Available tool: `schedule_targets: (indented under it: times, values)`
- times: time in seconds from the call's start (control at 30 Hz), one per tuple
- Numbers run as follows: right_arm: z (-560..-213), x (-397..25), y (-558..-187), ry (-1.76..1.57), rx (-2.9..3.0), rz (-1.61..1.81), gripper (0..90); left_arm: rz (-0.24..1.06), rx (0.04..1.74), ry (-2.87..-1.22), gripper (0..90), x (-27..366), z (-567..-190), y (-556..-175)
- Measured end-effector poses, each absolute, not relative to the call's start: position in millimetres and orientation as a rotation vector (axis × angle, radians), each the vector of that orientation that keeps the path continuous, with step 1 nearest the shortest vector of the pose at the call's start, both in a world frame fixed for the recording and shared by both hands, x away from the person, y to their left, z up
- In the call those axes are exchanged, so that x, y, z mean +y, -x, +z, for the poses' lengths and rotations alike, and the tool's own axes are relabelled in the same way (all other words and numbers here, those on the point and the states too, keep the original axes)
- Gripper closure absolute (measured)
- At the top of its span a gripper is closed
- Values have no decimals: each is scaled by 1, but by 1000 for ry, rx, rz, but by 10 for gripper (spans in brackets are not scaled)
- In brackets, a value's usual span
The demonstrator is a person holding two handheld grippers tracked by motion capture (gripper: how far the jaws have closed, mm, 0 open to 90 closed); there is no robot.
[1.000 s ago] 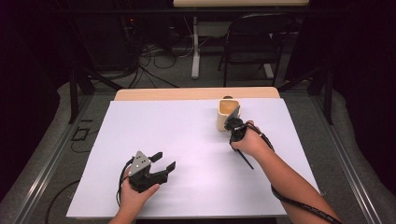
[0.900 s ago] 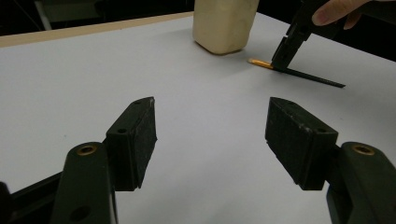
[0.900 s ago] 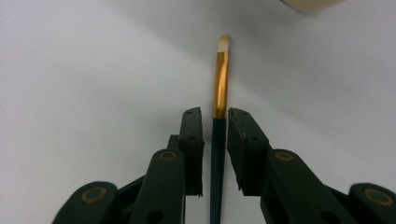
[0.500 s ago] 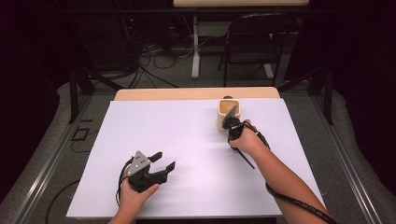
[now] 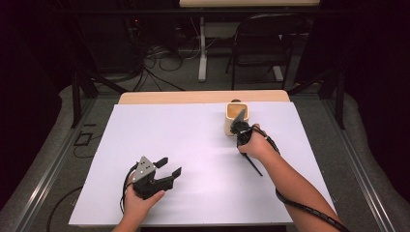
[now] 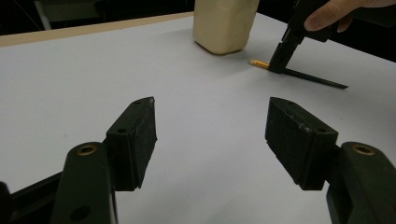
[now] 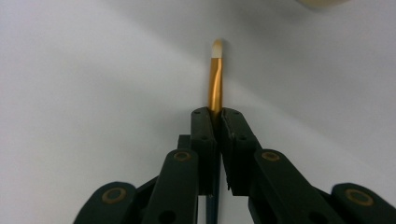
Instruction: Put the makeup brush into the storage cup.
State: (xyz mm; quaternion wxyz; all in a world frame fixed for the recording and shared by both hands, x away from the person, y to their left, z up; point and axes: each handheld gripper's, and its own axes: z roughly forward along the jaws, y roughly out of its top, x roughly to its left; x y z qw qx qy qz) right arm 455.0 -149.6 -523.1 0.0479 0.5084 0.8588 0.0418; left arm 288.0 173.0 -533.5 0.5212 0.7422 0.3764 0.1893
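The right gripper (image 7: 217,122), right of centre in the high view, is clamped on a pencil (image 7: 215,84) lying just below the wooden holder (image 5: 235,117). Grasp complete; lift and insertion appear outstanding. The left gripper (image 6: 212,135) idles spread apart, lower left.

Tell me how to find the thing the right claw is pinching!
Look at the white table, then at the cream-coloured cup near its far edge. Just in front of that cup, the right claw is shut on a thin brush lying on the table. It is long and skinny, with a dark handle, a shiny gold band and a pale tip, unlike the chunky cup.
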Motion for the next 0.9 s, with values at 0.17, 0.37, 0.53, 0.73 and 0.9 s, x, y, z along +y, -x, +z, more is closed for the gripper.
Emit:
schedule_targets:
  times: [0.17, 0.37, 0.53, 0.73, 0.9]
  values:
    - [-514, -150, -452, -1556, 2586, 222, 839, 451, 901, -1782, 339, 173, -534, -288]
    - [-494, -153, -448, -1487, 2614, 246, 839, 453, 903, -1784, 340, 172, -534, -288]
    - [-480, -152, -440, -1445, 2626, 309, 839, 454, 905, -1785, 340, 172, -534, -288]
    - [-473, -153, -431, -1422, 2607, 423, 840, 454, 906, -1783, 339, 172, -534, -288]
    - [-466, -155, -422, -1379, 2605, 574, 840, 456, 906, -1785, 339, 172, -534, -288]
